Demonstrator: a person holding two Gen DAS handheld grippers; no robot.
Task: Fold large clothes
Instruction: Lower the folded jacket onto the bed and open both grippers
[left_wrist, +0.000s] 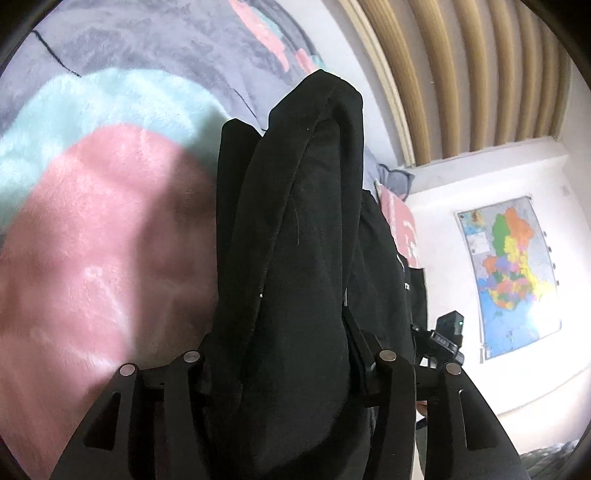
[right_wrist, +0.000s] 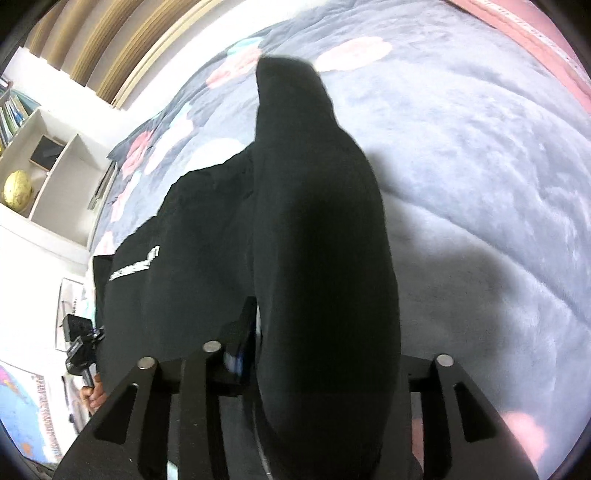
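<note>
Nearest, the left gripper (left_wrist: 291, 236) and the right gripper (right_wrist: 317, 332) each clenched a bunched fold of the large black fleece garment (right_wrist: 192, 236), lifted above the plush grey, pink and mint bedspread (right_wrist: 480, 184). Folding seemed barely begun: no flat fold showed. The far bedspread lay open; a wall with a colourful map (left_wrist: 513, 273) bounded one side.

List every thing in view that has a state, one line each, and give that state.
left hand-held gripper: shut on the black garment, fabric bunched between its fingers.
right hand-held gripper: shut on the black garment.
black garment: held up at two ends, middle spread between the grippers above the blanket.
blanket: spread flat, fluffy.
wall map: hung flat on the wall.
</note>
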